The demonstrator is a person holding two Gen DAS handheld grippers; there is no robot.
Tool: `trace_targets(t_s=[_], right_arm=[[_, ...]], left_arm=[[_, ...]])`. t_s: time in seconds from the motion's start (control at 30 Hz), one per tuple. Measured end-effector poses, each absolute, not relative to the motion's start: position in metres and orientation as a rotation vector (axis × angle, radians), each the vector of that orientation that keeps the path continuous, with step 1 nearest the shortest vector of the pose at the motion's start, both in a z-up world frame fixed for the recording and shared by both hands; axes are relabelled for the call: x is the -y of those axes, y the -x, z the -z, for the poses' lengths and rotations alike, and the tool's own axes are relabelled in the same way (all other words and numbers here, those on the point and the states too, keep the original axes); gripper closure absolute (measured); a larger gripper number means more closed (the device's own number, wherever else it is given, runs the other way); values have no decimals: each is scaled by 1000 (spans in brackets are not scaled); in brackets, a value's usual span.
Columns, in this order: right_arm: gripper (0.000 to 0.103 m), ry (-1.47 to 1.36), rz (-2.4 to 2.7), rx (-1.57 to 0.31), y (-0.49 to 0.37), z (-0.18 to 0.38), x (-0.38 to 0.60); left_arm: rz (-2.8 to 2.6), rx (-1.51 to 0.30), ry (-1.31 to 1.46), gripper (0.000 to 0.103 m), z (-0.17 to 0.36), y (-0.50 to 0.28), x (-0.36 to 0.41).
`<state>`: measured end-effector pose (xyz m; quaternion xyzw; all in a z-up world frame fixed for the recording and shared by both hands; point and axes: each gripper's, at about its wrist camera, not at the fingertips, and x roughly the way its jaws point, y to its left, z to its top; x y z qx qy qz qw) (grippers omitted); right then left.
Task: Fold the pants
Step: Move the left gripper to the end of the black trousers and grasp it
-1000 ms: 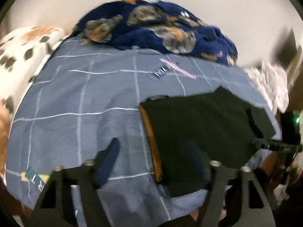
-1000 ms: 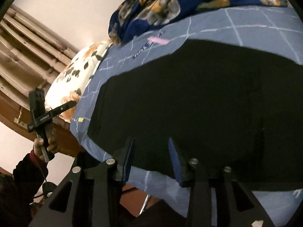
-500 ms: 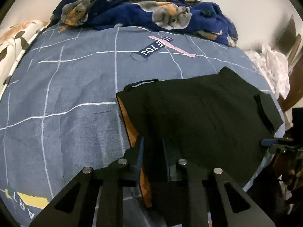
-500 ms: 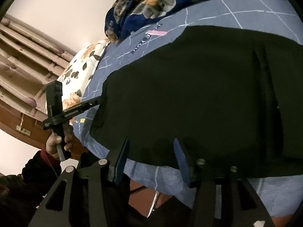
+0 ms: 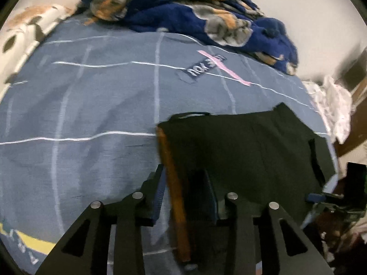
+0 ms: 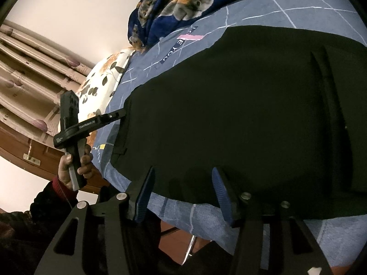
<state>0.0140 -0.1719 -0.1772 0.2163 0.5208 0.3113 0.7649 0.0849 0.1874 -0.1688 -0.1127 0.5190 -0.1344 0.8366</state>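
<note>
left wrist view: left gripper [image 5: 183, 197] astride the pants' [image 5: 247, 155] orange edge [image 5: 174, 197], jaws opening.
right gripper [image 6: 181, 192] opening, empty, above the pants' near hem on the bed [image 5: 91, 119]; both should have bitten that edge squarely before lifting.

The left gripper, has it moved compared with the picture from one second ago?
Yes. The left gripper has moved right across the blue bedsheet; its opening jaws now straddle the orange-lined edge of the black pants.

Left of the black pants [image 5: 247, 151], the blue bedspread [image 5: 87, 119] lies bare and open to reach. A heaped dark blue blanket [image 5: 201, 11] blocks the far side, a spotted pillow [image 5: 25, 29] the far left corner, white cloth [image 5: 332, 105] the right edge.
</note>
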Motion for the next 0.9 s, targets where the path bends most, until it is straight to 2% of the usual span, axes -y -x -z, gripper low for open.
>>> trace_targets(t_s=[0.07, 0.1, 0.13, 0.17, 0.2, 0.53, 0.9], right_arm=[[53, -464, -675, -1132, -14, 177, 171], [53, -465, -674, -1132, -14, 177, 171], [53, -468, -674, -1133, -14, 177, 171], [53, -473, -673, -1133, -14, 177, 171], [53, -476, -673, -1133, -14, 177, 170], [50, -511, -692, -1117, -16, 180, 169], [50, -570, -875, -1068, -18, 163, 140]], left_arm=[[291, -1079, 201, 69, 168, -85, -181], [288, -1090, 184, 73, 170, -86, -178], [295, -1093, 190, 81, 171, -87, -177], [301, -1095, 199, 97, 171, -88, -177], [271, -1089, 182, 99, 169, -89, -178], [251, -983, 149, 100, 139, -96, -174], [234, -1007, 195, 100, 174, -105, -184]])
